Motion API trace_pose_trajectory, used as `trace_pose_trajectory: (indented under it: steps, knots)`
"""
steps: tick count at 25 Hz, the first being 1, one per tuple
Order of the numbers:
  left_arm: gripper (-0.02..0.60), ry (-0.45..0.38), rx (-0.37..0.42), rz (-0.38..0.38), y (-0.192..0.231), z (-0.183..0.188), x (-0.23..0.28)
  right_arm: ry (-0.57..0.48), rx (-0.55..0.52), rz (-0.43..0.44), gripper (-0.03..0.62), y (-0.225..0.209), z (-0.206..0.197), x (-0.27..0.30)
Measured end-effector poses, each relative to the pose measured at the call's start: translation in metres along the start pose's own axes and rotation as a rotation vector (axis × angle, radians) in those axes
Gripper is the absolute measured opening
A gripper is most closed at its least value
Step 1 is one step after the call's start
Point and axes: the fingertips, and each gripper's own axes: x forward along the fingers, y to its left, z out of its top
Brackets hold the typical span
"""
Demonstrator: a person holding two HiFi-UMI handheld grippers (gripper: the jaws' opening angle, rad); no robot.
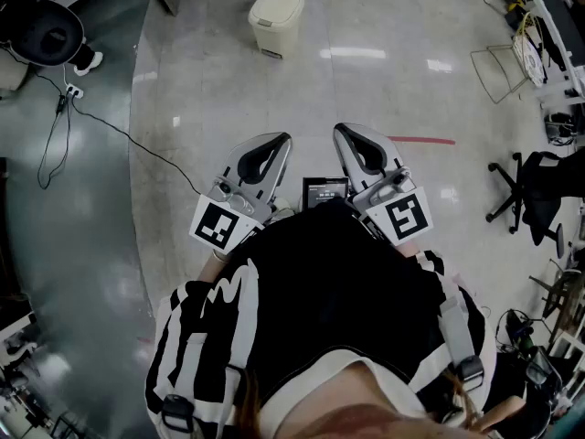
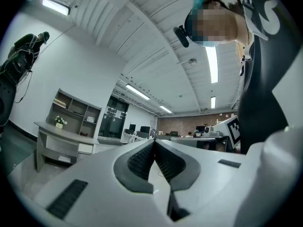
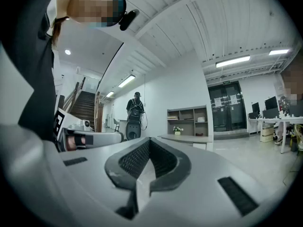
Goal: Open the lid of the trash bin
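A cream trash bin (image 1: 276, 20) with its lid down stands on the floor far ahead in the head view. My left gripper (image 1: 281, 139) and right gripper (image 1: 340, 131) are held close to my body, well short of the bin, tips pointing forward. Both are shut with nothing between the jaws. In the left gripper view the gripper (image 2: 154, 140) points up at the room, and the bin is out of sight. The right gripper (image 3: 150, 139) also looks out across the room with no bin in view.
A black cable (image 1: 110, 126) runs across the floor at the left to a power strip (image 1: 73, 90). A wire rack (image 1: 498, 71) and a black office chair (image 1: 535, 190) stand at the right. A red tape line (image 1: 422, 140) marks the floor. A desk with shelves (image 2: 61, 138) lies beyond.
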Motion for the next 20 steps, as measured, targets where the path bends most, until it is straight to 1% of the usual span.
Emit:
trace_pose_trajectory:
  steps: [11, 20]
  knots:
    - [0.005, -0.009, 0.005, -0.001, -0.005, 0.004, -0.013, -0.001, -0.003, 0.012, 0.008, 0.015, 0.003, -0.001]
    - [0.005, -0.029, -0.006, -0.017, -0.005, 0.008, -0.036, -0.005, -0.014, -0.006, 0.008, 0.039, 0.002, -0.003]
